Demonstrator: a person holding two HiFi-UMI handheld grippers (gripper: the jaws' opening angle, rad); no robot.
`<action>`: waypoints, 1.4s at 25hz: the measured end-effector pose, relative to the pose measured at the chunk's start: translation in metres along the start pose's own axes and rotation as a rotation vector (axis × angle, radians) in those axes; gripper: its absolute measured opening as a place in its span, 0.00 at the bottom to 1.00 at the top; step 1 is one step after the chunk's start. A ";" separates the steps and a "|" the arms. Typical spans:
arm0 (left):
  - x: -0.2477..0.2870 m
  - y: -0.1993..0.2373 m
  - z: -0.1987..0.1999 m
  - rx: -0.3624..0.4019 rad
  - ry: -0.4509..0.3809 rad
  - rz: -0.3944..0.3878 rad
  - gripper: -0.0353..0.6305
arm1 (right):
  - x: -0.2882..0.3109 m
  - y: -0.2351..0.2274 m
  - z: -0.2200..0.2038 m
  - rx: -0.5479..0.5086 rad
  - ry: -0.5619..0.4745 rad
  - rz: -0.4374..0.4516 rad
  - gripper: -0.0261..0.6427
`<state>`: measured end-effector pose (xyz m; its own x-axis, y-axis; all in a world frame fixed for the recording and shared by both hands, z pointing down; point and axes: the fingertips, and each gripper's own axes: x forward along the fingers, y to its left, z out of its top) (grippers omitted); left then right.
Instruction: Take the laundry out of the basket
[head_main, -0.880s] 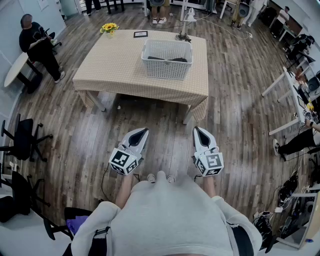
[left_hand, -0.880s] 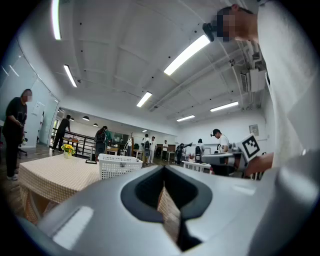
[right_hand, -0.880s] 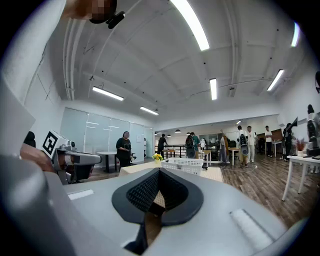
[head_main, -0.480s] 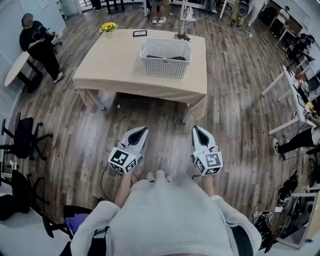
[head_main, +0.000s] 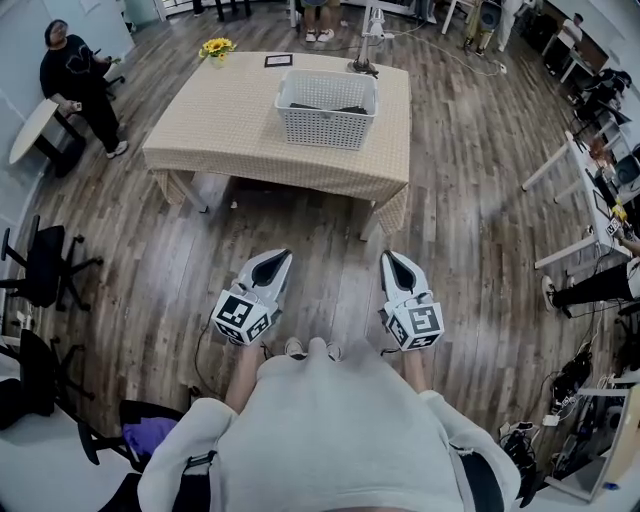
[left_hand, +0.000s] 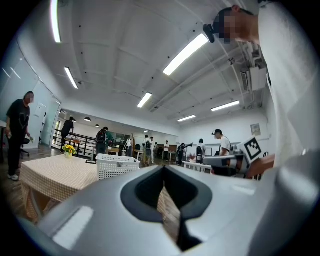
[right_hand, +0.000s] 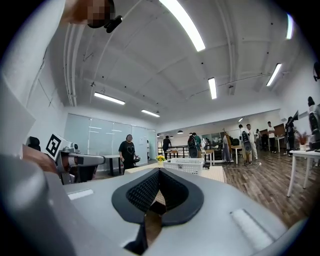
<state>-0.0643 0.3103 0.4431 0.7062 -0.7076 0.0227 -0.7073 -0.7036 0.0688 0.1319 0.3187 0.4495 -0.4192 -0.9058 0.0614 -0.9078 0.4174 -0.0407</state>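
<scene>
A white slatted laundry basket (head_main: 328, 110) stands on a table with a beige cloth (head_main: 230, 125), across the wooden floor from me. Dark laundry (head_main: 330, 104) lies low inside it. My left gripper (head_main: 282, 256) and right gripper (head_main: 388, 256) are held side by side in front of my body, well short of the table, both pointing level toward it. Each has its jaws shut with nothing between them. The left gripper view shows the gripper's closed tip (left_hand: 163, 169) with the basket (left_hand: 117, 165) beyond; the right gripper view shows its closed tip (right_hand: 159, 171) and the basket (right_hand: 186, 166).
A vase of yellow flowers (head_main: 216, 48) and a small picture frame (head_main: 279, 60) stand at the table's far edge. A person (head_main: 72, 78) stands at the left by a round table. Black chairs (head_main: 40, 270) line the left; white desks (head_main: 585, 190) are at the right.
The table and basket sit a little higher in the head view than before. Both grippers keep their places in front of me, still shut.
</scene>
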 end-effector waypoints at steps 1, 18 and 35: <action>0.001 -0.002 0.000 0.002 0.000 0.003 0.06 | -0.001 -0.001 0.000 -0.002 0.002 0.007 0.04; 0.019 0.003 -0.014 -0.002 0.021 0.050 0.06 | 0.019 -0.019 -0.013 -0.001 0.017 0.044 0.04; 0.130 0.148 0.027 0.015 -0.039 0.003 0.06 | 0.184 -0.069 0.036 -0.055 -0.017 -0.005 0.04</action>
<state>-0.0780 0.1129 0.4293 0.7026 -0.7114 -0.0164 -0.7099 -0.7023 0.0533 0.1176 0.1207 0.4282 -0.4148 -0.9088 0.0447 -0.9093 0.4158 0.0149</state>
